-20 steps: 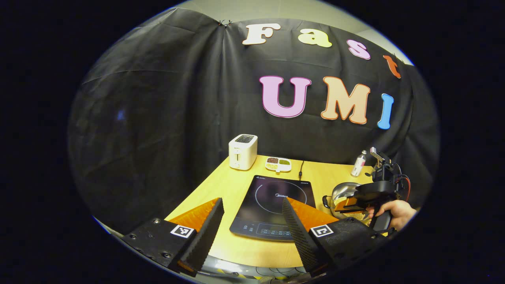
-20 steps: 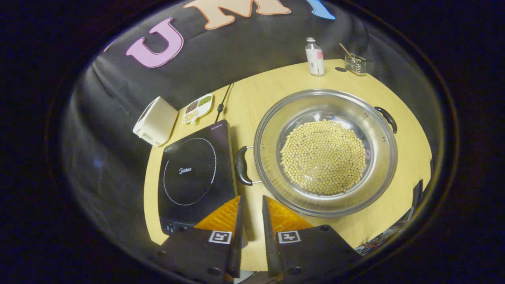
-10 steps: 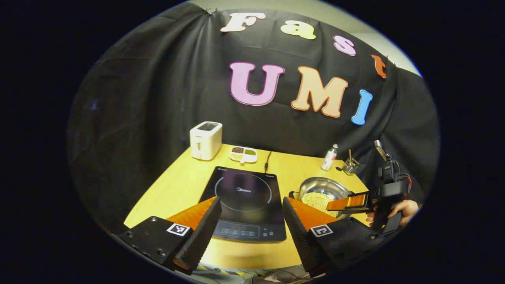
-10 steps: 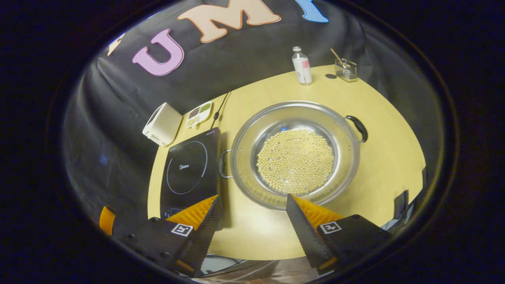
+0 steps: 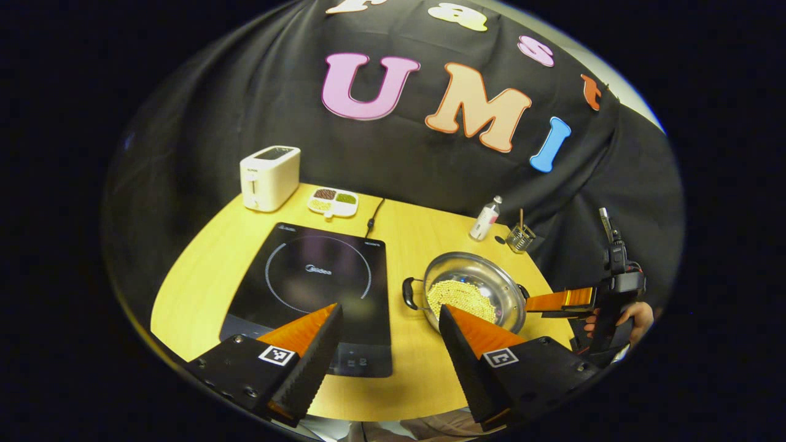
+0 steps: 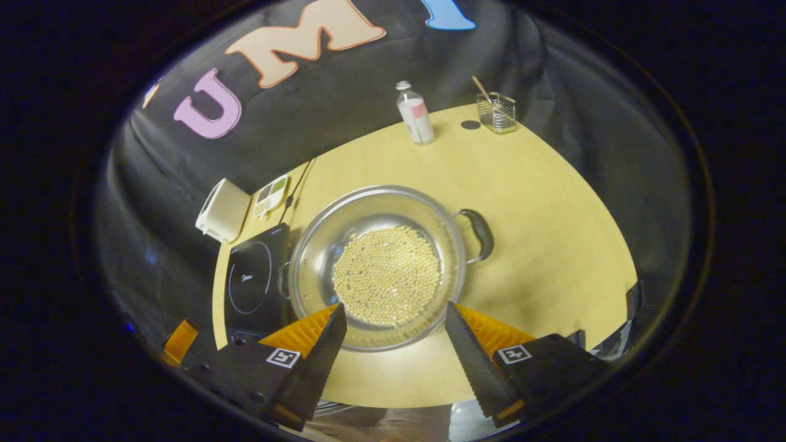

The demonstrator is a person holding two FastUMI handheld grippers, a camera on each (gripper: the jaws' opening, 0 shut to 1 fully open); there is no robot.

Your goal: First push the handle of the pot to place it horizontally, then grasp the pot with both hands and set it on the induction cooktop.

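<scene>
Two claws, both mine, and both hang spread with nothing between the fingers. My left claw [image 5: 387, 344] hovers over the near edge of the induction cooktop [image 5: 319, 288]; my right claw [image 6: 396, 344] hangs above the near rim of the steel pot [image 6: 377, 264], which sits on the wooden surface [image 6: 540, 245] just beside the cooktop, not on it. The pot holds a bed of pale beans [image 6: 387, 276]. Its two black handles, the right handle [image 6: 479, 233] and the left handle [image 5: 408, 293], look to lie roughly side to side, so I judge the push done. Left to do: grip each handle, lift, and set the pot on the cooktop
</scene>
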